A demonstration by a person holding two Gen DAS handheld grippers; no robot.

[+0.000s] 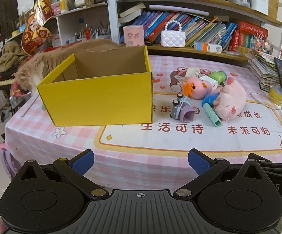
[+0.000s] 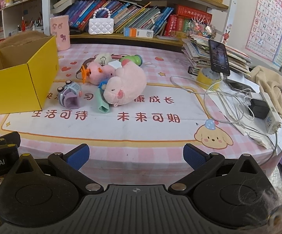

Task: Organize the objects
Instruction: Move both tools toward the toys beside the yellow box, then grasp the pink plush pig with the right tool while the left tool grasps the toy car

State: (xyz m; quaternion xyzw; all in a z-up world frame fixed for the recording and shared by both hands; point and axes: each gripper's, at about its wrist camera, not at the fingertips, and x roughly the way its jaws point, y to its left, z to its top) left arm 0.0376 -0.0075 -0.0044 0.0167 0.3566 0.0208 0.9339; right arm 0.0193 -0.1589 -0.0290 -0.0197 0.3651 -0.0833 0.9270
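1. Count: one yellow box (image 1: 96, 99), open at the top; one toy pile holding two pink plush toys, namely a large pig (image 1: 231, 101) and a smaller plush (image 1: 198, 87); one grey-and-purple toy car (image 1: 181, 108); one teal tube (image 1: 213, 117); one green toy (image 1: 218, 76).
2. Left gripper (image 1: 140, 161): jaws spread wide, nothing held. Right gripper (image 2: 136, 156): jaws equally wide, nothing held.
3. Position: both grippers hover at the near edge of the pink-checked tablecloth (image 1: 160, 142), well apart from the toys. The box stands ahead and left of the left gripper; the pile lies just right of the box, the car nearest to it.
4. Obscured: small items under the plush toys, including a white block and an orange piece, cannot be identified. The box floor is not visible. An orange cat (image 1: 43, 64) is partly hidden behind the box.
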